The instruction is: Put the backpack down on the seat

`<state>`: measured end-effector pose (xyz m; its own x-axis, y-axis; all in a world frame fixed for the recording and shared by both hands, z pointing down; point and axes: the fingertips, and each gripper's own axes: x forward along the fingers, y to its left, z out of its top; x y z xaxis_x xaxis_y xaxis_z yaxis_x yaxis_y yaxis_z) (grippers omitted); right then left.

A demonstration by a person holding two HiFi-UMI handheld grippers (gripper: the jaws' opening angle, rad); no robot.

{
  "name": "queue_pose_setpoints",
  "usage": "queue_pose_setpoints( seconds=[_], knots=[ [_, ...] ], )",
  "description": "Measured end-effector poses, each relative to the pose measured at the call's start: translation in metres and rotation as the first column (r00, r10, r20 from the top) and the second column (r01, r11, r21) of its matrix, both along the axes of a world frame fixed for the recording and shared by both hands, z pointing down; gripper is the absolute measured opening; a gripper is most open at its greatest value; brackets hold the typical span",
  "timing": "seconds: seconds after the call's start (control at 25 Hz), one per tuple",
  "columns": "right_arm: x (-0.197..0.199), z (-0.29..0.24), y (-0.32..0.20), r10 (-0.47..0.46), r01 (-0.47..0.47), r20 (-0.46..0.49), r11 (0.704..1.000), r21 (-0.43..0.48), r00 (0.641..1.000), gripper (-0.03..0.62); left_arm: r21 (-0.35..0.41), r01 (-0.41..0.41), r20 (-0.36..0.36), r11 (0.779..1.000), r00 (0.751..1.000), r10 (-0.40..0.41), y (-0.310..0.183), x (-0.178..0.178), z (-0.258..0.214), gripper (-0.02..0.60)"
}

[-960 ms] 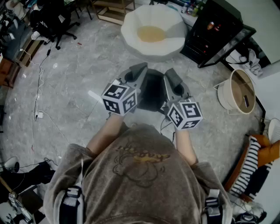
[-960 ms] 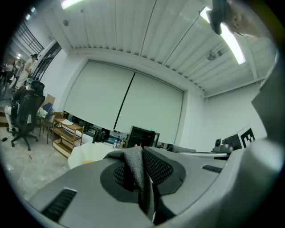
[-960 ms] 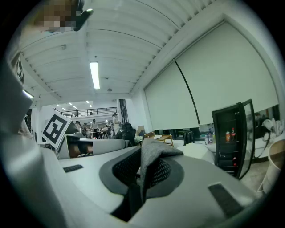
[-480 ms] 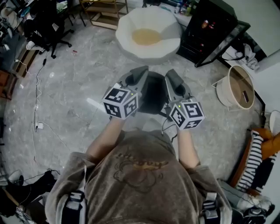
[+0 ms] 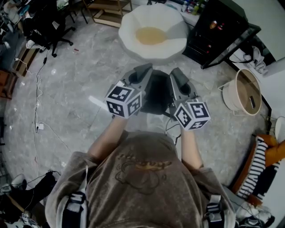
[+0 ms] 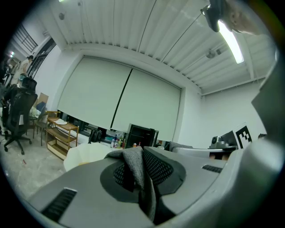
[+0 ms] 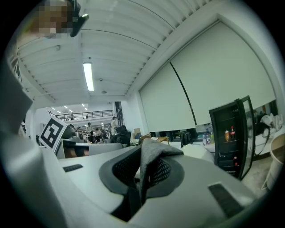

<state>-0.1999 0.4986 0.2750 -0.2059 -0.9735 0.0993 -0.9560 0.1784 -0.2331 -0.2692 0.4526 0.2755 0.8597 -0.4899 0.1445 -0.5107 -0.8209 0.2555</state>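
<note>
In the head view a dark backpack (image 5: 156,92) hangs between my two grippers, over the marble floor in front of the person. My left gripper (image 5: 140,75) is shut on a grey fabric strap (image 6: 135,165) of the backpack, pinched between its pads. A like fold of grey strap (image 7: 150,156) is clamped in my right gripper (image 5: 177,78). The seat (image 5: 153,32), a white petal-shaped chair with a yellow cushion, stands ahead of the backpack and apart from it. Both grippers point upward, so their own views show ceiling and far walls.
A black fridge (image 5: 217,27) with its door open stands right of the seat. A round basket (image 5: 242,92) sits farther right, with striped clothing (image 5: 260,168) near the person. An office chair (image 5: 48,21), a wooden shelf (image 5: 110,10) and floor cables (image 5: 39,91) lie to the left.
Both grippers keep their hold on the straps. The head view has swayed slightly; the backpack and seat stand almost where they were.
</note>
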Motion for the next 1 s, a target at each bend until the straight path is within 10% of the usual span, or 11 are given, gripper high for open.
queue_pose_setpoints(
  seconds=[1.0],
  knots=[
    [0.120,0.002,-0.191,-0.118,0.119,0.032,0.992,-0.039,0.993,0.034,-0.075,0.069,0.024,0.995,0.997,-0.068,-0.195,0.119,0.013,0.035]
  ],
)
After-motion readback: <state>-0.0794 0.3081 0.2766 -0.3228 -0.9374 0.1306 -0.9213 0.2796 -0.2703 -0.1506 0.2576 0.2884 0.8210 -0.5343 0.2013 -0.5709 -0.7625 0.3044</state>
